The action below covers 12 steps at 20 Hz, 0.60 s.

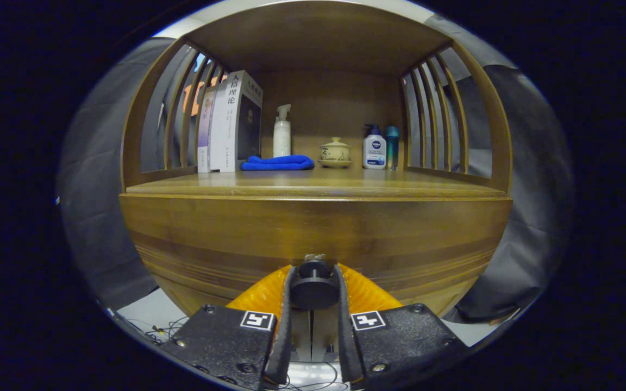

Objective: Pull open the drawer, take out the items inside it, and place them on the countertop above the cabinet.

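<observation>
Presently: drawer-opening step, knob in grasp, drawer front closed.

Gripper view: gripper point(313, 288) clenched on the dark round knob point(313, 287), one finger pressed to each side of it; the knob stands out from the middle of the curved brown wooden drawer front point(313, 233), which lies flush under the wooden countertop point(313, 187). Countertop stock, well beyond the fingers: upright books point(231, 122), folded blue cloth point(277, 162), white spray bottle point(282, 132), small lidded ceramic cup on a saucer point(335, 152), white pump bottle with a blue cap point(374, 147), teal bottle point(392, 140) just beside it. Drawer contents hidden. Next move likely calls for a straight pull back, grip held firm; the bare front of the countertop would suit the items.
</observation>
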Each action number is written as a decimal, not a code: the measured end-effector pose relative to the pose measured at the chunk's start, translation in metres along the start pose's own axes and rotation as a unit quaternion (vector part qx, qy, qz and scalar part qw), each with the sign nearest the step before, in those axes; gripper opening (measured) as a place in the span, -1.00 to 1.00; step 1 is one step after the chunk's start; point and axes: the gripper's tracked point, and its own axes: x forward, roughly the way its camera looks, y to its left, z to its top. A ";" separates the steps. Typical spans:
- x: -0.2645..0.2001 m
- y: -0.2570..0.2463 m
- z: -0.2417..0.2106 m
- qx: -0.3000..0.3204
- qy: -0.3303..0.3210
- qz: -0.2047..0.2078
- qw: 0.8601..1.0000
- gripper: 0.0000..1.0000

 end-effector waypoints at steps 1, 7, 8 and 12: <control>0.000 0.001 -0.001 0.001 0.002 0.001 1.000 -0.23; -0.014 0.002 -0.005 -0.003 0.005 0.005 1.000 -0.27; -0.020 0.003 -0.007 -0.001 0.005 0.007 1.000 -0.27; -0.039 0.002 -0.011 -0.006 0.005 0.009 1.000 -0.27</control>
